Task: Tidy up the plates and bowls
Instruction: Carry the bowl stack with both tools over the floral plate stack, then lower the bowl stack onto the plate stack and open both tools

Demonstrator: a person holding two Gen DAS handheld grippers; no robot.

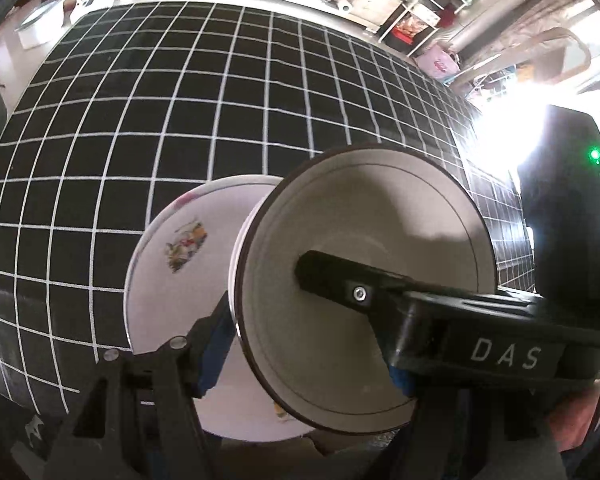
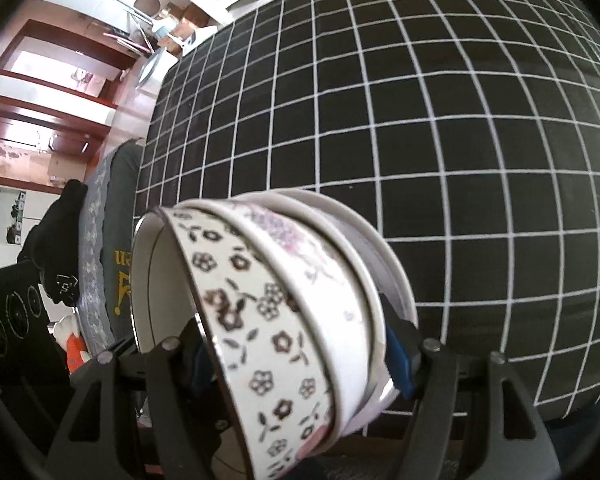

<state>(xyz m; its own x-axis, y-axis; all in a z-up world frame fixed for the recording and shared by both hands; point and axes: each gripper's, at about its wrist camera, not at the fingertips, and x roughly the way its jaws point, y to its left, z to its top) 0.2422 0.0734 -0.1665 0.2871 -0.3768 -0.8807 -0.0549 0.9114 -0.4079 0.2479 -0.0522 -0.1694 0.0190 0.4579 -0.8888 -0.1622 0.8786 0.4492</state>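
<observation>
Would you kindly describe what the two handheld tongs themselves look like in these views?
Both tongs, left and right, are black plastic linkage frames with triangular cut-outs, silver pivot pins and blue pads. The left wrist view also shows a black unit lettered "DAS" and a green light.

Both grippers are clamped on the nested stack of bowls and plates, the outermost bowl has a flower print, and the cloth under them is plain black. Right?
One thing is off: the tablecloth is not plain, it is black with a white grid, as the right wrist view shows. The rest holds: the left gripper and right gripper both clamp the stack, with the flower-print bowl outermost.
</observation>
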